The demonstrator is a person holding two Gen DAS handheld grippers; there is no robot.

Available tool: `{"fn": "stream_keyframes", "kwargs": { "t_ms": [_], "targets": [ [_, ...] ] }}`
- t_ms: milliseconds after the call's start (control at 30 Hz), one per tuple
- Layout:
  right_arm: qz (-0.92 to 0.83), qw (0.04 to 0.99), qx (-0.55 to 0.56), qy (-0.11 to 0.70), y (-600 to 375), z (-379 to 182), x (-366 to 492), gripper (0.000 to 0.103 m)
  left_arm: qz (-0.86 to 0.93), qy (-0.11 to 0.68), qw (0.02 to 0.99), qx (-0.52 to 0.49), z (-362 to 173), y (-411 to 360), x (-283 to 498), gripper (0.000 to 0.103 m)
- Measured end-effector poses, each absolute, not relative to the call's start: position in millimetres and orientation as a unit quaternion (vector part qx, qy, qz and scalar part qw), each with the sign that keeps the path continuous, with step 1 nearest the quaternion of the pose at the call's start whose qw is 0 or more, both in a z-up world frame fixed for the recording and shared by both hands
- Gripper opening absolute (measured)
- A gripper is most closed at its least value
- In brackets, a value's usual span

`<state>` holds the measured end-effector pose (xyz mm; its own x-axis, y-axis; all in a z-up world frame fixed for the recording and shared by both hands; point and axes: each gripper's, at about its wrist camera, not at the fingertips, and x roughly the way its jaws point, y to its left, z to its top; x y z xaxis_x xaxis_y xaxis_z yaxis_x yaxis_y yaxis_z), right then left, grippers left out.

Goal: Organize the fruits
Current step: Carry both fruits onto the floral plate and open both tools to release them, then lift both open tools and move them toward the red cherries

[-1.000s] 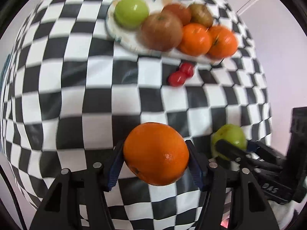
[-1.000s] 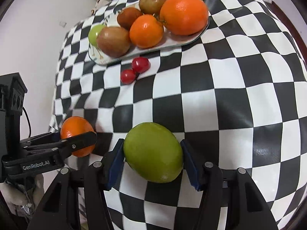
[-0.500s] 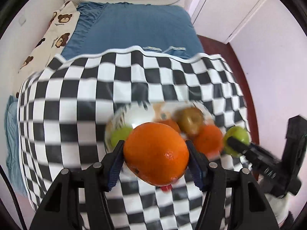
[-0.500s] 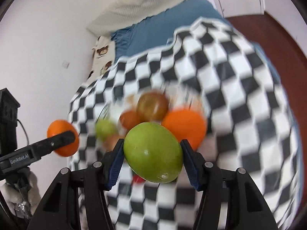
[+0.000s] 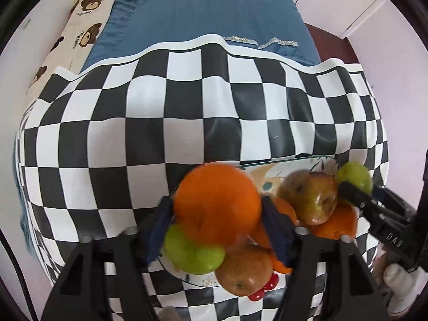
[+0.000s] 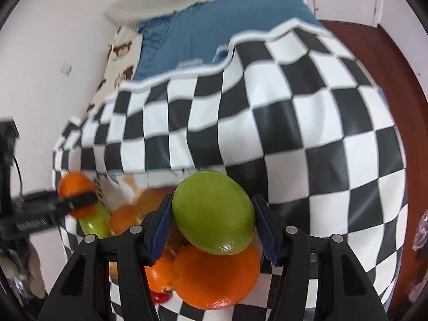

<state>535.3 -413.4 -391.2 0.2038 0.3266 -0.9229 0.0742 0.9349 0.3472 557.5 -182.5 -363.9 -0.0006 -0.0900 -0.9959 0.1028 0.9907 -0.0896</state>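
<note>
Over the patterned plate hangs my left gripper. Its jaws are opening, and the blurred orange sits between the pads with a thin gap on its right side. Under it on the plate lie a green apple, a reddish-brown fruit, a brown pear-like fruit and another orange. My right gripper is shut on a green fruit above a large orange at the plate's right end. Each gripper shows at the edge of the other's view.
Red cherry tomatoes lie on the checkered cloth beside the plate's near rim. Beyond the cloth's far edge is a bed with a blue sheet and a bear-print pillow. Walls stand close on both sides.
Both grippers travelled across the checkered cloth from its near part to above the plate. The left jaws have widened and the orange between them has gone blurred.
</note>
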Motion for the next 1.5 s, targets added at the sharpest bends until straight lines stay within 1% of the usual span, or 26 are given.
{"fn": "stream_keyframes", "kwargs": {
  "t_ms": [33, 67, 133, 333, 367, 400, 433, 600, 833, 1000, 1133, 1500],
  "targets": [
    [0.084, 0.762, 0.162, 0.621, -414.6, -391.8, 532.1, 0.067, -0.072, 0.705, 0.706, 0.004, -364.0, -184.2, 557.4, 0.088],
    [0.084, 0.76, 0.17, 0.622, -415.6, -395.2, 530.2, 0.071, -0.074, 0.705, 0.706, 0.006, -364.3, -186.2, 557.7, 0.092],
    [0.088, 0.751, 0.183, 0.629, -417.6, -401.8, 528.9, 0.082, -0.075, 0.704, 0.707, 0.01, -363.9, -189.7, 556.4, 0.093],
    [0.071, 0.753, 0.189, 0.627, -424.7, -399.9, 524.7, 0.083, -0.074, 0.691, 0.719, 0.003, -357.6, -190.9, 547.9, 0.093],
    [0.065, 0.755, 0.19, 0.624, -427.0, -396.4, 523.3, 0.09, -0.073, 0.686, 0.724, 0.0, -353.7, -189.3, 544.3, 0.093],
    [0.057, 0.758, 0.189, 0.622, -428.8, -392.9, 521.7, 0.094, -0.071, 0.682, 0.728, -0.001, -351.1, -188.4, 542.2, 0.093],
    [0.048, 0.762, 0.184, 0.619, -429.7, -388.5, 519.3, 0.095, -0.067, 0.677, 0.733, -0.002, -347.4, -186.7, 538.0, 0.093],
    [0.028, 0.776, 0.134, 0.616, -419.6, -366.2, 498.6, 0.095, -0.043, 0.645, 0.763, 0.003, -331.0, -178.2, 508.6, 0.093],
    [0.013, 0.777, 0.06, 0.626, -394.6, -351.2, 458.4, 0.095, -0.024, 0.619, 0.785, 0.014, -317.6, -170.2, 459.5, 0.093],
    [0.009, 0.78, 0.047, 0.623, -383.5, -335.9, 430.4, 0.095, -0.018, 0.598, 0.801, -0.004, -303.3, -167.4, 427.3, 0.093],
    [0.01, 0.795, 0.032, 0.606, -375.2, -316.3, 408.6, 0.095, -0.013, 0.577, 0.817, 0.008, -288.1, -170.2, 405.6, 0.093],
    [0.016, 0.829, 0.037, 0.558, -367.3, -245.3, 348.5, 0.095, -0.029, 0.537, 0.843, 0.027, -238.3, -178.4, 351.0, 0.093]
  ]
}}
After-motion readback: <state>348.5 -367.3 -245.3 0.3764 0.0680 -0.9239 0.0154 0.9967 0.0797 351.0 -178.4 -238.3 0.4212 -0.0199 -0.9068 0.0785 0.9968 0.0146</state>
